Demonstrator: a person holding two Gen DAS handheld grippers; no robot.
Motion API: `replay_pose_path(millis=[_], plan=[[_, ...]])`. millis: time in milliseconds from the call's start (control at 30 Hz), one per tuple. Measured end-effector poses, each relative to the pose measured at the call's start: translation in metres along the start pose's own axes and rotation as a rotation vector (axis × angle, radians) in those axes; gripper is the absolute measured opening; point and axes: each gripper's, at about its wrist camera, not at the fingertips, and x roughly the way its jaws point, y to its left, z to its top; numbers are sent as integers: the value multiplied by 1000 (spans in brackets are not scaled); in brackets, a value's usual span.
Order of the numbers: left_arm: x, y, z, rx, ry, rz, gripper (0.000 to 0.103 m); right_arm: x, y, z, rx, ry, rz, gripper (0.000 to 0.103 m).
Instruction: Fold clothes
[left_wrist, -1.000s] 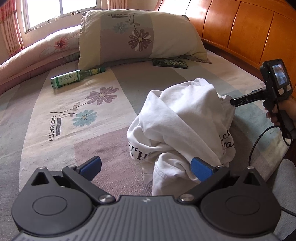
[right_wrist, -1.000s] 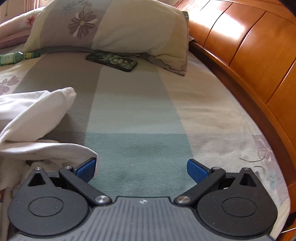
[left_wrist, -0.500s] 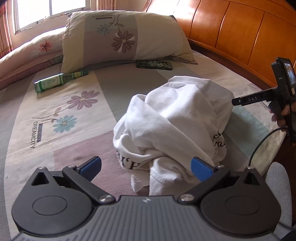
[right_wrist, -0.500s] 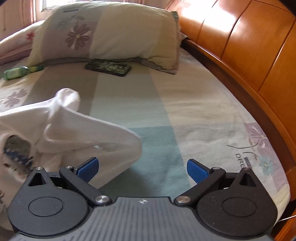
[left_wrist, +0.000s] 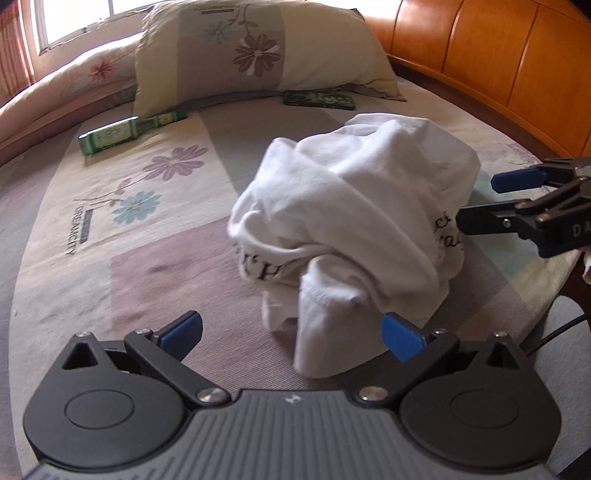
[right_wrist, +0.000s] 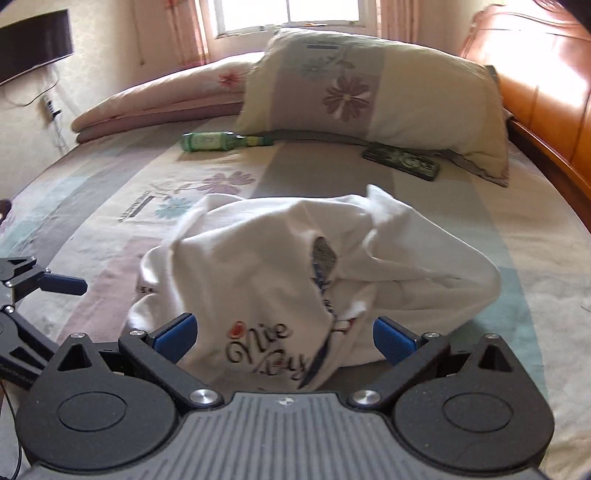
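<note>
Here we counted one crumpled white cotton shirt (left_wrist: 354, 229) heaped near the bed's (left_wrist: 159, 266) wooden-headboard edge, two grippers, left (left_wrist: 291, 332) and right (right_wrist: 284, 334), both spread, grasping nothing.

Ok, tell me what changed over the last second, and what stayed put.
The right gripper swung left from facing bare bedsheet to face the white shirt, which now sits between its open fingers. The left gripper edged closer to the shirt. Nothing was gripped or released. The shirt stays crumpled; green bottle, phone and pillow are unmoved.
</note>
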Motion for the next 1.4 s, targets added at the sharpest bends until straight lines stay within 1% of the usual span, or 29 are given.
replay_pose_path(millis=[100, 167, 233, 300, 433, 467, 533, 700, 900, 967, 1067, 1167, 1267, 1367, 1400], plan=[[-7, 23, -7, -62, 6, 22, 102, 18, 23, 5, -49, 30, 38, 103], [-12, 33, -11, -90, 3, 28, 102, 35, 31, 6, -69, 65, 19, 103], [-15, 39, -14, -103, -3, 31, 102, 45, 31, 4, -86, 63, -66, 103], [-16, 44, -16, -111, -4, 35, 102, 50, 18, 5, -72, 54, -170, 103], [-9, 49, -15, -124, -4, 23, 102, 46, -35, 6, 83, 66, -316, 103], [-6, 49, -13, -125, -9, 16, 102, 42, -44, 6, 111, 72, -329, 103], [0, 47, -8, -128, -15, -1, 102, 33, -51, 1, 139, 69, -298, 103], [18, 35, 10, -116, -35, -64, 102, 10, -37, -16, 118, 43, -225, 103], [48, 31, 34, -150, -29, -148, 102, 4, -23, -26, 165, 36, -176, 103], [57, 31, 47, -145, -45, -123, 102, 4, -19, -27, 162, 38, -173, 103], [78, 35, 71, -102, -53, -49, 102, 2, -17, -28, 154, 34, -178, 103], [104, 45, 90, -110, -20, -14, 102, -1, -18, -27, 158, 28, -172, 103], [124, 51, 101, -70, 12, 57, 102, -4, -20, -24, 152, 19, -175, 103], [133, 60, 110, -44, 17, 129, 102, -4, -22, -20, 151, 11, -174, 103], [131, 64, 112, -54, 14, 127, 102, -3, -22, -19, 154, 12, -167, 103]])
